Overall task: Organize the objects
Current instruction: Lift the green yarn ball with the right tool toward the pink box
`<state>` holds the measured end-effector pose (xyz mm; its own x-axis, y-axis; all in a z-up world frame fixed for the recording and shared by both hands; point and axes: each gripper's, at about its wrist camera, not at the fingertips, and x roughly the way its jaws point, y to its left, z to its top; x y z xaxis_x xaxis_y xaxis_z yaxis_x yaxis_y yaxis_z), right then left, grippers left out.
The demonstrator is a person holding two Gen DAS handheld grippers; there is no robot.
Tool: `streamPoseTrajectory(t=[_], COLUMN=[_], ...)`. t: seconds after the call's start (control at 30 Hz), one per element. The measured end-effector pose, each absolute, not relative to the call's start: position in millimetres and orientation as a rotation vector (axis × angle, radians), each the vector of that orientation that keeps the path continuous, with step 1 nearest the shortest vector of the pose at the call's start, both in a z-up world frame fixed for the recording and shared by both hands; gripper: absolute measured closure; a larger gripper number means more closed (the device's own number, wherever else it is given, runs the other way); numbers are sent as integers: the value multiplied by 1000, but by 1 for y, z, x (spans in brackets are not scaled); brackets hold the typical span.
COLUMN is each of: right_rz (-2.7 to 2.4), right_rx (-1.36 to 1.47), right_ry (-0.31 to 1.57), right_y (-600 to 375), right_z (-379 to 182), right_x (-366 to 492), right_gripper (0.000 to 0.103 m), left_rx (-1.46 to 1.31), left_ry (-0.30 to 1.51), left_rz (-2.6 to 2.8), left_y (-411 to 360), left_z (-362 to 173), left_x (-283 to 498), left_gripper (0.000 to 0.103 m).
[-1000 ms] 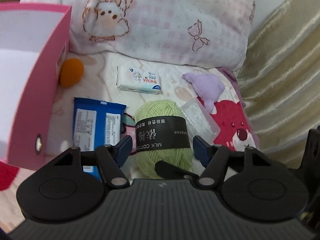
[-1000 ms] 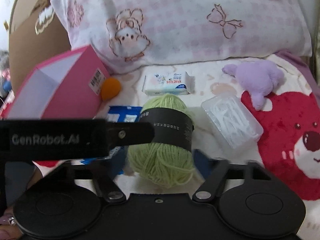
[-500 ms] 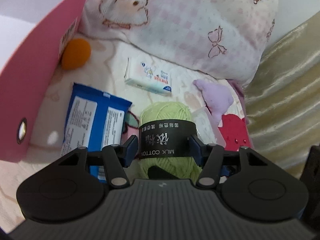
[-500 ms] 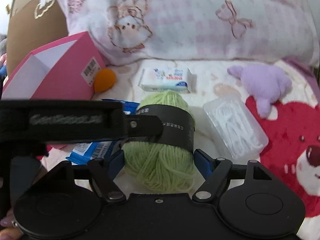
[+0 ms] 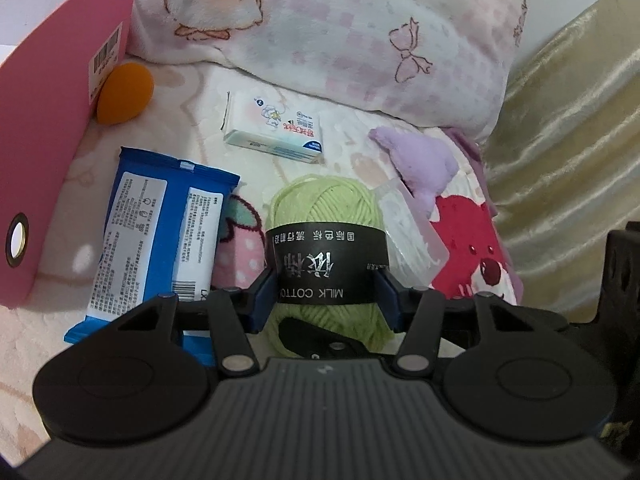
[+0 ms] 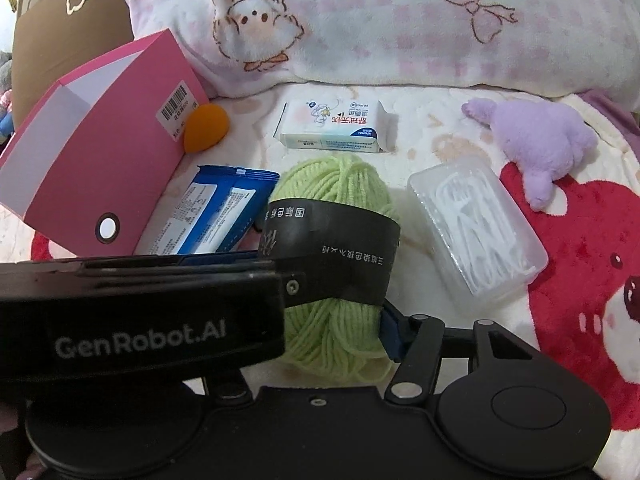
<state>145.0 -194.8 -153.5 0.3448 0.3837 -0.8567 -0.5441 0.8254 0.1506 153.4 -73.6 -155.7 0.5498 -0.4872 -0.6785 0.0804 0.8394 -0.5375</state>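
Observation:
A green yarn ball (image 5: 326, 216) with a black paper band lies on the blanket; it also shows in the right wrist view (image 6: 340, 192). My left gripper (image 5: 326, 298) has its blue pads pressed on both sides of the band, shut on the yarn. My right gripper (image 6: 332, 320) sits just behind the same ball; only its right fingertip (image 6: 390, 330) shows, beside the yarn, and the left gripper's body hides the other side. The open pink box (image 5: 52, 152) stands at the left and also shows in the right wrist view (image 6: 100, 168).
On the blanket lie a blue packet (image 5: 156, 236), an orange sponge (image 5: 125, 92), a white tissue pack (image 5: 276, 130), a purple plush (image 6: 540, 144) and a clear box of floss picks (image 6: 476, 232). A pink pillow (image 5: 340, 32) lies behind. A beige curtain (image 5: 568, 148) hangs at the right.
My left gripper has closed from open around the yarn onto its band and moved forward. The right gripper has edged closer behind the ball.

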Motion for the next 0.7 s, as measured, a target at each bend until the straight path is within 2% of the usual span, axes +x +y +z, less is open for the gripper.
streamPoseTrajectory(t=[0.27, 0.7], right_rz=[601, 607], right_rx=[-234, -303], right_ry=[1061, 995], right_y=[-188, -183], right_z=[-157, -145], right_x=[143, 123], right_gripper=[40, 41], left_rx=[-520, -531], left_ry=[1007, 946], left_rz=[-346, -381], left_y=[-67, -65], left_z=[-165, -155], left_x=[161, 140], left_gripper=[51, 53])
